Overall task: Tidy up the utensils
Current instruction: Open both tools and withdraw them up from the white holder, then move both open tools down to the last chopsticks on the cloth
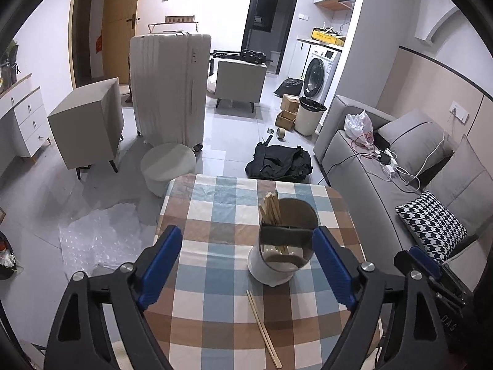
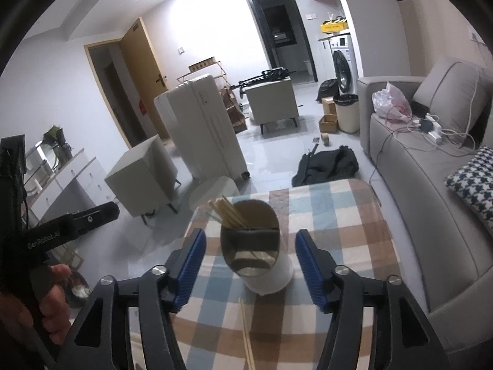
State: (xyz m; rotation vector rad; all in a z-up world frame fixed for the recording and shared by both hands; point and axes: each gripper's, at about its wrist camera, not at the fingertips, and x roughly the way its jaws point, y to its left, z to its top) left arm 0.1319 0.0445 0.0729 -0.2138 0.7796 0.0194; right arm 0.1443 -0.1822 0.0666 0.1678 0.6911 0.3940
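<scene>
A white cylindrical utensil holder [image 1: 271,269] stands on the checkered tablecloth [image 1: 215,265], holding several wooden chopsticks [image 1: 270,211] in its far compartment. A loose pair of chopsticks [image 1: 263,326] lies on the cloth in front of it. My left gripper [image 1: 246,262] is open and empty, fingers level with the holder. The right gripper body [image 1: 431,274] shows at the right edge. In the right wrist view my right gripper [image 2: 250,266] is open and empty, straddling the holder [image 2: 268,273]; its chopsticks [image 2: 229,214] lean left. The loose pair [image 2: 246,336] lies below it.
A grey sofa [image 1: 385,166] with a houndstooth cushion [image 1: 431,225] borders the table on the right. On the floor beyond are a round stool [image 1: 168,163], a white suitcase [image 1: 169,89], a black bag [image 1: 279,162] and bubble wrap [image 1: 98,240].
</scene>
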